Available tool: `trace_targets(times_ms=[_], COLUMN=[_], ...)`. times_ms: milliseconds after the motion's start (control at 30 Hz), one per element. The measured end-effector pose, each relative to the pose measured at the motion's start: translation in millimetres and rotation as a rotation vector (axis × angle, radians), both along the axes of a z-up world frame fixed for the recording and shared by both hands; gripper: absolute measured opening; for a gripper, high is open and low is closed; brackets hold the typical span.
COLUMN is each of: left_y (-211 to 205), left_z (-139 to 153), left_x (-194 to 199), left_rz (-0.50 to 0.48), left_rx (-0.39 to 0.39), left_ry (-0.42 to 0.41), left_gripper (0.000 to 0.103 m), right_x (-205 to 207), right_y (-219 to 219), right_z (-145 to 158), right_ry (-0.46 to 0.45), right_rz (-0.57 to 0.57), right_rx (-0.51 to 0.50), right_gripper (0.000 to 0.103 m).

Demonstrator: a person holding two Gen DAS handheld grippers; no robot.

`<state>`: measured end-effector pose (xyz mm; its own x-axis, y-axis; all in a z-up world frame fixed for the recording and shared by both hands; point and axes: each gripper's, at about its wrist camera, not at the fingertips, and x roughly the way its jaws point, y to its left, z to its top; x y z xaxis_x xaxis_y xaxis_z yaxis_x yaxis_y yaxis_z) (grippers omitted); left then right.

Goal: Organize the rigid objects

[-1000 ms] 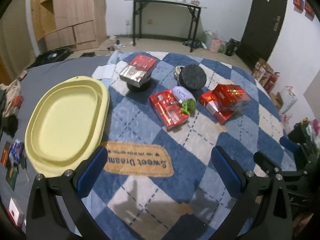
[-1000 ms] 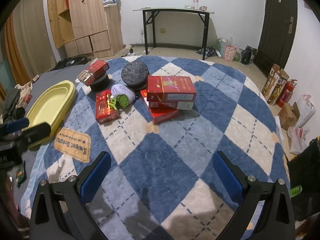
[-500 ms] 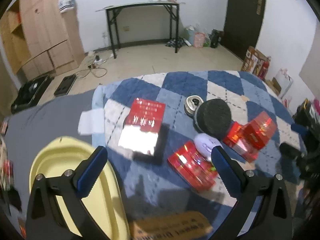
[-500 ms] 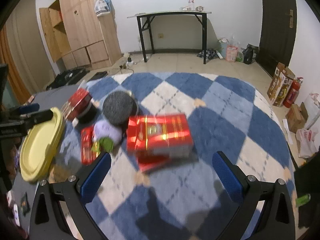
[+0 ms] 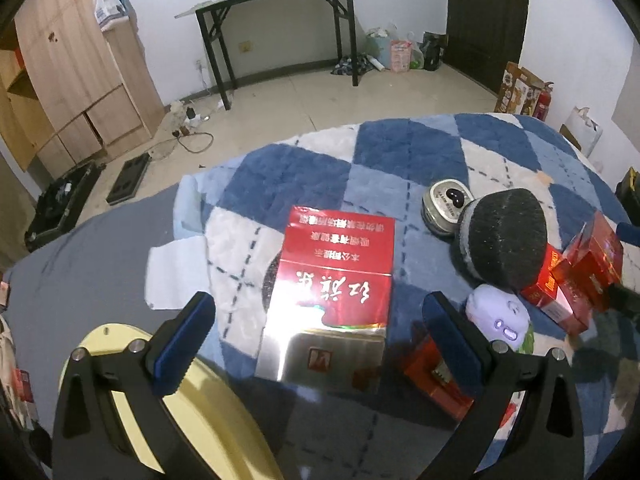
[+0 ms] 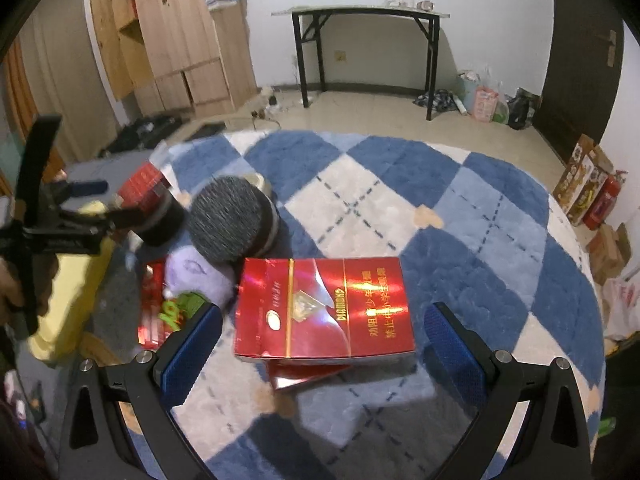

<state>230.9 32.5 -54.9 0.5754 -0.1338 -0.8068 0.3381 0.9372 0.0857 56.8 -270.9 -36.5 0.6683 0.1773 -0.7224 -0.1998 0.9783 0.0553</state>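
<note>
Left gripper (image 5: 318, 332) hangs with blue pads spread wide above a red-and-silver carton (image 5: 330, 300), yellow tray (image 5: 192, 420) at seven o'clock. Right gripper (image 6: 322, 342), equally wide apart, frames a red box (image 6: 324, 312) on the checkered blanket (image 6: 460, 220); grey disc (image 6: 228, 220) at eleven o'clock.
</note>
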Motion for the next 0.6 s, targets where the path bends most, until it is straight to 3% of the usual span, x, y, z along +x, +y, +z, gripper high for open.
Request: trace_targets(times_ms=[100, 233, 300, 333, 367, 600], left_y=[0.1, -0.8, 1.7, 3.4, 4.4, 11.3], left_z=[-7.9, -17.8, -15.0, -13.4, -12.3, 3.2], left_x=[6.5, 11.3, 8.8, 7.6, 7.0, -6.2], left_rz=[-0.003, -0.004, -0.011, -0.007, -0.005, 0.037], left_rx=[0.01, 0.034, -0.001, -0.02, -0.036, -0.077], left_ry=[0.014, 0.029, 0.012, 0.009, 0.009, -0.04], left_gripper=[0.103, 0.102, 0.088, 0.083, 0.069, 0.068], right_x=[6.1, 14.5, 14.4, 15.3, 14.9, 0.7], right_y=[4.0, 1.6, -4.2, -7.3, -10.6, -25.2], right_z=[-7.7, -17.1, -18.6, -19.1, -20.2, -18.0], right_ry=[0.005, 0.025, 0.01, 0.008, 0.009, -0.042], right_rz=[-0.011, -0.017, -0.036, -0.046, -0.053, -0.081], right_rx=[-0.026, 0.011, 0.043, 0.061, 0.069, 0.095], right_gripper=[0.103, 0.103, 0.098, 0.09, 0.09, 0.089])
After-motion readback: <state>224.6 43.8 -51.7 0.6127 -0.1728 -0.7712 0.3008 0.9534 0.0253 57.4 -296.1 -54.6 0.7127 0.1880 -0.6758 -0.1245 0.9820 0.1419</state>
